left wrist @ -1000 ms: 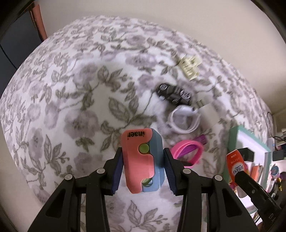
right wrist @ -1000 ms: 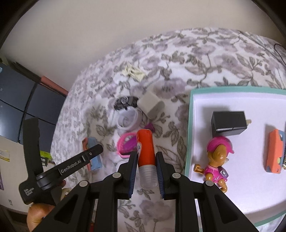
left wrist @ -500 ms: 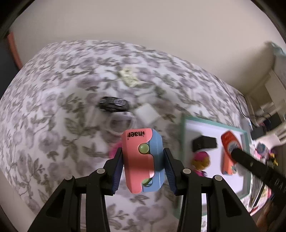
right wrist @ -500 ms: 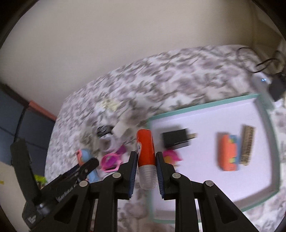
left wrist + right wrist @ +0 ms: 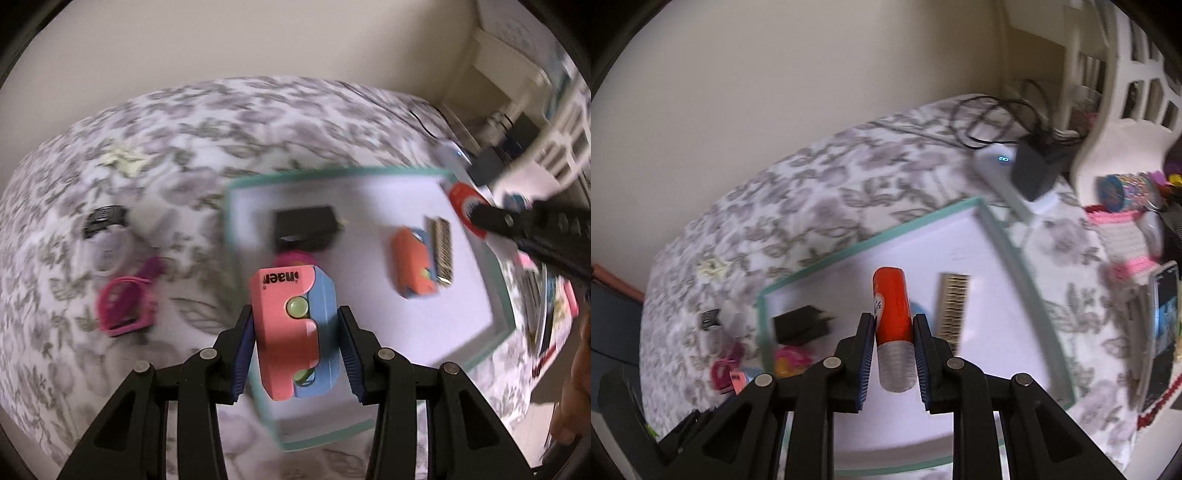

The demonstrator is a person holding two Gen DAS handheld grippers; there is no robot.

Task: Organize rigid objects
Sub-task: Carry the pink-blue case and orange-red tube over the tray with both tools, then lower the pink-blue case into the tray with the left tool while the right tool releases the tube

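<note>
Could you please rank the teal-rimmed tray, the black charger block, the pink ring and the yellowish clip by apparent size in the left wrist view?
1. teal-rimmed tray, by far
2. black charger block and pink ring: look alike, blurred, not ranked
3. yellowish clip, smallest

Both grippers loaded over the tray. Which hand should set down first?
Right, probably: its orange tube with clear cap hangs over bare white floor of the teal-rimmed tray; the left's pink-and-blue block sits at the tray's near edge.
</note>
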